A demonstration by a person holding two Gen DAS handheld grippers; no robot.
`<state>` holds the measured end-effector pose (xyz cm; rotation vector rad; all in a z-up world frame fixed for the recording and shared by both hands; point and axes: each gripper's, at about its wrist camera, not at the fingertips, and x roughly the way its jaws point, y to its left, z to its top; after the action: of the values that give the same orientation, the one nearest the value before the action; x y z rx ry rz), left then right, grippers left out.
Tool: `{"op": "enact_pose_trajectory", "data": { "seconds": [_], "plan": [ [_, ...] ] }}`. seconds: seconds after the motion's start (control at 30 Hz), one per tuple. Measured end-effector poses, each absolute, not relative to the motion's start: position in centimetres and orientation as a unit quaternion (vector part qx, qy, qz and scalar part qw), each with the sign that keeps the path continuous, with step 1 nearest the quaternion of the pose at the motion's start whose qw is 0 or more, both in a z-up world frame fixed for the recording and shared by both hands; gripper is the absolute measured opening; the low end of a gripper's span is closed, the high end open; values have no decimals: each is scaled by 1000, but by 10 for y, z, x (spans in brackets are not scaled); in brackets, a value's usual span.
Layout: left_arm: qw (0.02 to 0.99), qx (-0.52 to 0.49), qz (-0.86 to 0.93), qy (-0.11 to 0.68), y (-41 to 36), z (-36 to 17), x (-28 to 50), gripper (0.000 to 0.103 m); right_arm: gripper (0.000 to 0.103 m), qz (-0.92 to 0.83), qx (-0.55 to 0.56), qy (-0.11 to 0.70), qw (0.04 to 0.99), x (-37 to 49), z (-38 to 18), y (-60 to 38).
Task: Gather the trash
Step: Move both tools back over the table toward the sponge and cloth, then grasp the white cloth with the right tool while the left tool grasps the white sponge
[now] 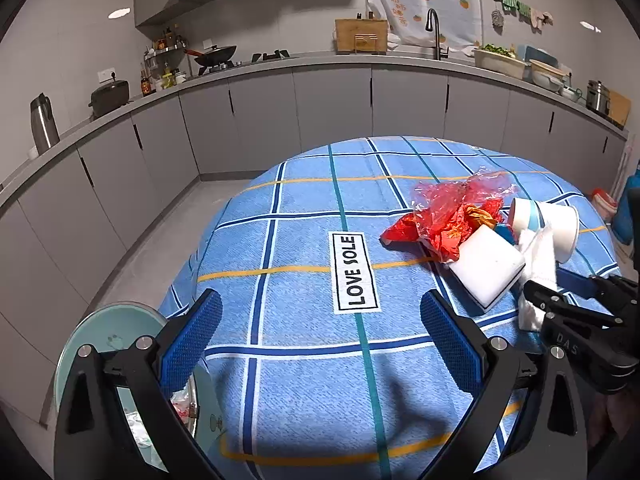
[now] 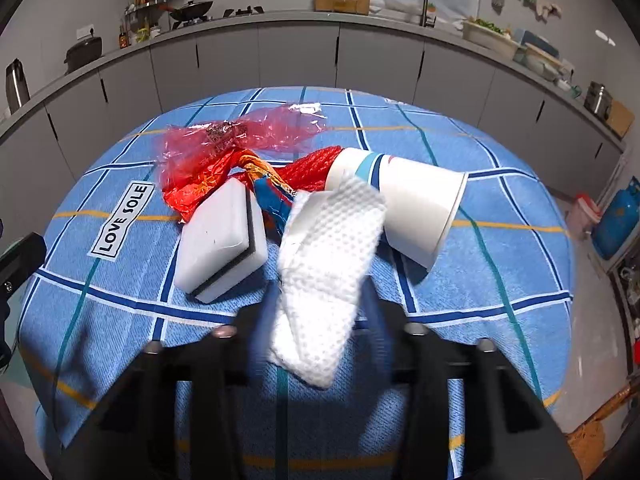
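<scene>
A heap of trash lies on the blue checked tablecloth (image 2: 500, 280): crumpled red plastic wrap (image 2: 224, 140), a white sponge block (image 2: 220, 240) with a dark layer, a white paper cup (image 2: 416, 208) on its side, and a white paper towel (image 2: 332, 248) leaning against the cup. My right gripper (image 2: 320, 304) reaches in from below with its fingers against both edges of the towel's lower part; its fingers are blurred. In the left wrist view, the right gripper (image 1: 554, 286) holds the paper towel (image 1: 538, 252) at far right. My left gripper (image 1: 320, 300) hangs open over bare cloth, left of the heap.
A round pale-green glass disc (image 1: 108, 324) sits beside the table at the lower left, with crumpled plastic under it. A "LOVE SOLE" label (image 1: 354, 272) marks the cloth. Grey kitchen cabinets (image 1: 320, 112) run behind the table. A blue gas cylinder (image 2: 618, 220) stands on the floor at right.
</scene>
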<state>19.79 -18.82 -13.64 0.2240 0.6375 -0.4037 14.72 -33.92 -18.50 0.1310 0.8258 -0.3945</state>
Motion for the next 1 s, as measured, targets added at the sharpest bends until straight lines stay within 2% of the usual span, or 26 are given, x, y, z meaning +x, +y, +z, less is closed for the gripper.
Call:
{"op": "enact_pose_trajectory", "data": {
  "seconds": [0.07, 0.17, 0.5, 1.0],
  "plan": [
    [923, 110, -199, 310, -190, -136, 197, 98, 24, -185, 64, 401, 895, 146, -185, -340],
    [922, 113, -204, 310, -195, -135, 195, 98, 19, -181, 69, 388, 901, 135, -179, -340],
    [914, 120, -238, 307, -236, -131, 183, 98, 18, -221, 40, 316, 922, 86, -139, -344],
    [894, 134, -271, 330, -309, -154, 192, 98, 18, -252, 70, 307, 915, 68, -151, -390]
  ]
}}
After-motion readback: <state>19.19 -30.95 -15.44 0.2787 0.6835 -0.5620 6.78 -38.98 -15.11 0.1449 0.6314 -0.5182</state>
